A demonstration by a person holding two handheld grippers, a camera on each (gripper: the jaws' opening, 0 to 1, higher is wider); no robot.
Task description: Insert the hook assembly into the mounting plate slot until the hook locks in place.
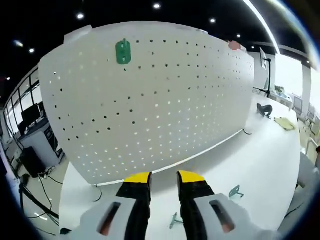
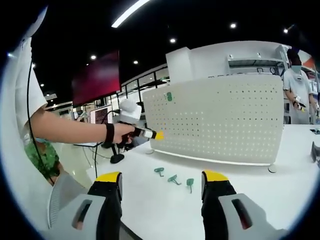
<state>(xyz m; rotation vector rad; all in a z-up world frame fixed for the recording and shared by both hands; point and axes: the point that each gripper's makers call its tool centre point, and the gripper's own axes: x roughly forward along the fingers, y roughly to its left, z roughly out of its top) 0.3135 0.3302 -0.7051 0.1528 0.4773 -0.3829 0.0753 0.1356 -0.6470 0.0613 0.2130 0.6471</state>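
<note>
A white pegboard (image 1: 150, 105) stands upright on the white table, also seen as the pegboard (image 2: 220, 117) in the right gripper view. One green hook (image 1: 123, 51) sits mounted near its upper left, the same green hook (image 2: 169, 96) showing from the right. Three loose green hooks (image 2: 174, 179) lie on the table in front of the board; two loose hooks (image 1: 235, 191) show beside my left jaws. My left gripper (image 1: 164, 179) is open and empty, close to the board's lower edge; the left gripper (image 2: 152, 134) shows held by a hand. My right gripper (image 2: 162, 181) is wide open, empty, back from the hooks.
The white table (image 2: 240, 175) stretches in front of the pegboard. A person in white stands at the far right (image 2: 296, 90). A black object (image 1: 265, 110) and a yellowish item (image 1: 285, 123) lie on the table beyond the board. Desks and cables sit at left (image 1: 35, 165).
</note>
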